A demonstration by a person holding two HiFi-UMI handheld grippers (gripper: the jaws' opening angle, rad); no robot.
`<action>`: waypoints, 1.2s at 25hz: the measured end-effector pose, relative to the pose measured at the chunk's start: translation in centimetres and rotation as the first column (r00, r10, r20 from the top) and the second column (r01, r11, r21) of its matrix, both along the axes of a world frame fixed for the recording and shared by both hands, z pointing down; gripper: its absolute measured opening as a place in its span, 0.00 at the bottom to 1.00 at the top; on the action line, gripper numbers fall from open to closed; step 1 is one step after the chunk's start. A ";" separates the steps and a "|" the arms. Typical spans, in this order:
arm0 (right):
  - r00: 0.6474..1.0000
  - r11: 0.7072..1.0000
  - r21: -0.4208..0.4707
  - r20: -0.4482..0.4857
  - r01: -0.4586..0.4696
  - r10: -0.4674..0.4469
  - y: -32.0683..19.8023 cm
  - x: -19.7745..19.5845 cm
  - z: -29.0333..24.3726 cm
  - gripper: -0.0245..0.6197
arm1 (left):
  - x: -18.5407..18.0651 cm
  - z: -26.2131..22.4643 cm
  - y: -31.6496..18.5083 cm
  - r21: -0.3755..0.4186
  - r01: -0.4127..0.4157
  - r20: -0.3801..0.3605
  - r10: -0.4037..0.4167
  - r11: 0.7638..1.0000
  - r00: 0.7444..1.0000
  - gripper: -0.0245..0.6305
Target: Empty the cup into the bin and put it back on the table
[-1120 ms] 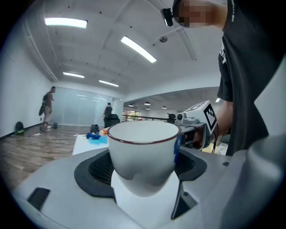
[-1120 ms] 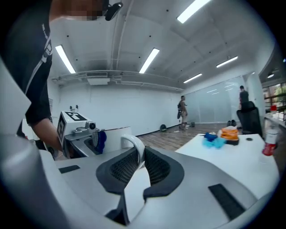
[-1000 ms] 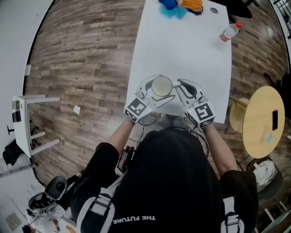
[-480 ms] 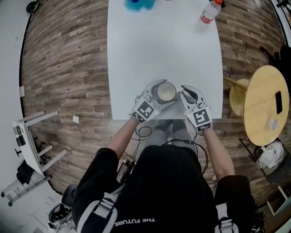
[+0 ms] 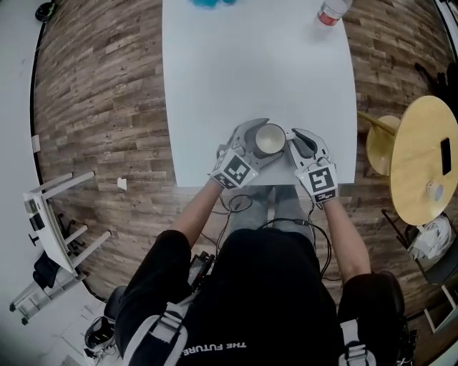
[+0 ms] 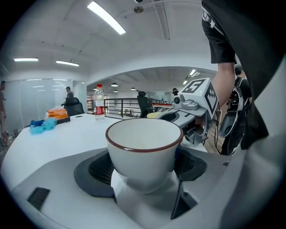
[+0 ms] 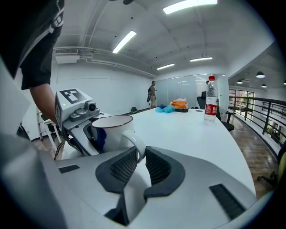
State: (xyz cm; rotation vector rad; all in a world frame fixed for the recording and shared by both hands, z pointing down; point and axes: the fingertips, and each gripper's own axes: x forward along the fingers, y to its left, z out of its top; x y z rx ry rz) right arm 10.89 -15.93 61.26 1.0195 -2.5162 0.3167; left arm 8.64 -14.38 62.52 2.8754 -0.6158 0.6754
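A white cup with a dark red rim stands upright near the front edge of the white table. Its inside looks empty in the left gripper view, where the cup fills the middle. My left gripper is shut around the cup's body, a pad on each side. My right gripper sits at the cup's right. Its jaws are opening, and the handle stands in the narrow gap between the pads. The bin is not in view.
A water bottle and a blue bundle lie at the table's far end. A round wooden side table stands to the right and a white rack to the left on the wood floor.
The head view has tilted, so the table's far end has slid toward the top edge. Both grippers stay at the cup near the front edge.
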 end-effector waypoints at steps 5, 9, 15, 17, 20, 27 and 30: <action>1.000 0.999 -0.040 0.005 -0.019 0.019 0.1 -0.2 0.2 0.14 | -0.5 0.5 0.2 -0.045 0.009 -0.012 -0.009 0.999 1.000 0.66; 0.999 0.996 -0.082 -0.021 -0.037 0.036 0.7 0.6 0.4 0.24 | -0.8 -0.3 0.5 -0.049 0.017 -0.035 -0.018 0.999 0.999 0.66; 0.993 0.992 -0.072 -0.065 -0.100 0.096 2.3 2.7 -1.0 0.24 | -3.8 -2.3 1.7 -0.051 0.114 -0.047 -0.116 0.992 0.992 0.66; 0.989 0.990 -0.051 -0.078 -0.129 0.125 3.0 3.4 -2.1 0.24 | -5.6 -3.8 1.8 -0.052 0.192 -0.074 -0.196 0.980 0.978 0.66; 0.981 0.982 0.037 -0.055 -0.186 0.188 3.6 4.2 -5.4 0.24 | -8.7 -7.0 1.6 -0.037 0.345 -0.120 -0.347 0.938 0.930 0.26; 0.952 0.951 0.139 0.173 -0.277 0.252 5.1 2.4 -15.4 0.06 | -10.6 -16.9 1.9 0.021 0.474 -0.274 -0.451 0.880 0.850 0.07; 0.940 0.946 0.138 0.219 -0.294 0.261 5.7 1.4 -16.4 0.06 | -10.1 -18.8 2.4 0.036 0.477 -0.284 -0.448 0.878 0.848 0.07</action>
